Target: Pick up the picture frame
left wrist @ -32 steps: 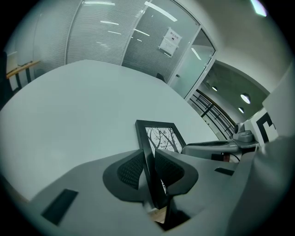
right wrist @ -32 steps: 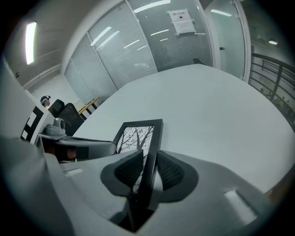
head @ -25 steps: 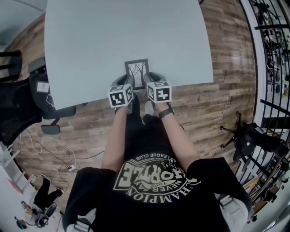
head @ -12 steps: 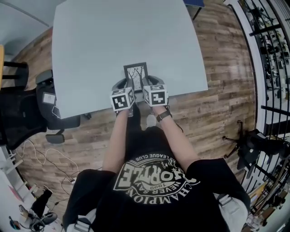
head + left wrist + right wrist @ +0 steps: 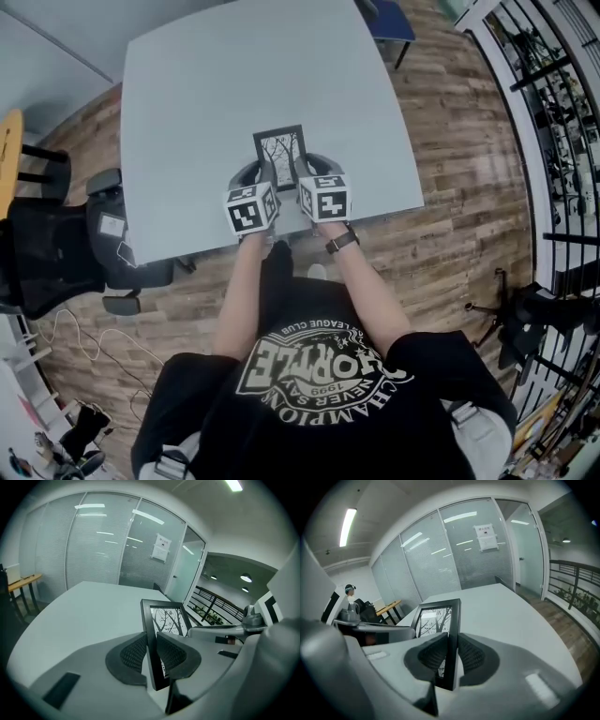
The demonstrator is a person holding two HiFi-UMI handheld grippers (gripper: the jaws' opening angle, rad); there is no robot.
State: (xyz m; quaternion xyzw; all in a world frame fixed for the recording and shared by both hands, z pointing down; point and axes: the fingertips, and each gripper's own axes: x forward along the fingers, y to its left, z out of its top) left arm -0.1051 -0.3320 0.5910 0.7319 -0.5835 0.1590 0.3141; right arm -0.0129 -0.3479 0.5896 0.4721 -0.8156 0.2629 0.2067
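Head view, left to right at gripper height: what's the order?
black office chair → left hand-held gripper, shut on the frame's left edge → picture frame → right hand-held gripper, shut on its right edge → wood floor → black railing

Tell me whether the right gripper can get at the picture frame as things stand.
Yes, it looks so: the right gripper is shut on the picture frame at its right edge, with nothing in between. The left gripper clamps the opposite edge, which leaves that side free.

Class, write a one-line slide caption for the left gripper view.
Left gripper shut on one side of the picture frame, pale table beyond.
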